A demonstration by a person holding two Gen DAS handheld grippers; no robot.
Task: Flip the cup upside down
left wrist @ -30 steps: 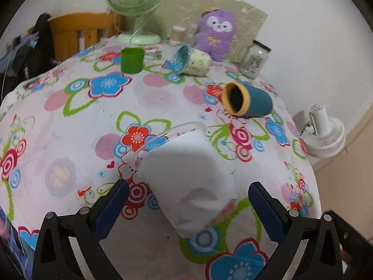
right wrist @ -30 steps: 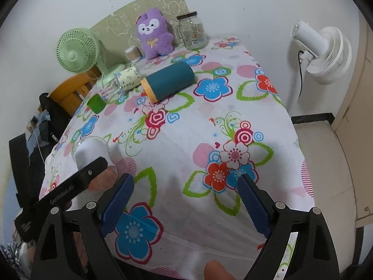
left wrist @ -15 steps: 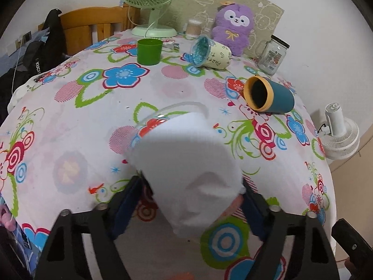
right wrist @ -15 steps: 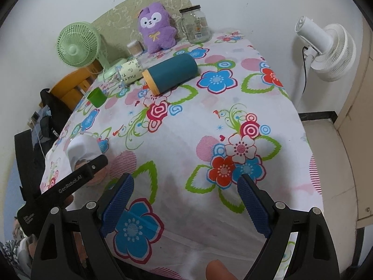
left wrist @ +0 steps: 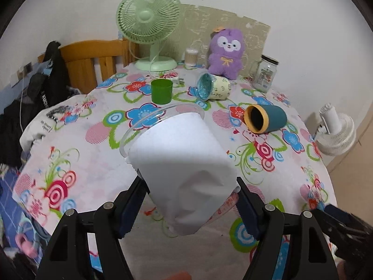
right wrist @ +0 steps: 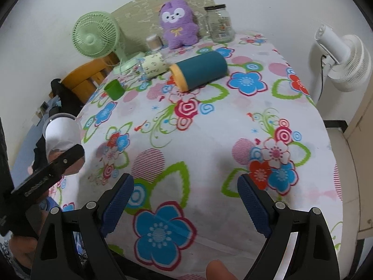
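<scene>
Cup (left wrist: 184, 170), a clear plastic one wrapped in white, sits clamped between the 2 blue pads of the left tool (left wrist: 190, 193), its base toward the camera and its open rim tilted up and away over the flowered bench (left wrist: 70, 154). From the right wrist view the same cup (right wrist: 61, 134) appears at the left edge of the bench, raised off the cloth with its rim uppermost and the left tool's black finger (right wrist: 50, 170) across its lower part.

The right tool (right wrist: 185, 200) hangs over the near end of the bench with its jaws spread wide and nothing between them, well apart from the cup.

Beyond the held cup, 3 more vessels lie in its forward line: a green cup (left wrist: 161, 91) standing upright, a cream cup with a teal inside (left wrist: 213, 89) on its side, and a teal tumbler with an orange rim (left wrist: 265, 118) also on its side, mouth toward the camera. Behind them along the wall stand a green desk fan (left wrist: 149, 23), a small cotton-swab jar (left wrist: 191, 57), a purple plush toy (left wrist: 226, 53) and a lidded glass jar (left wrist: 266, 73). A white fan (right wrist: 342, 60) stands off the bench's right side, and a wooden chair (left wrist: 93, 63) with dark clothing draped on it stands at the far left.
</scene>
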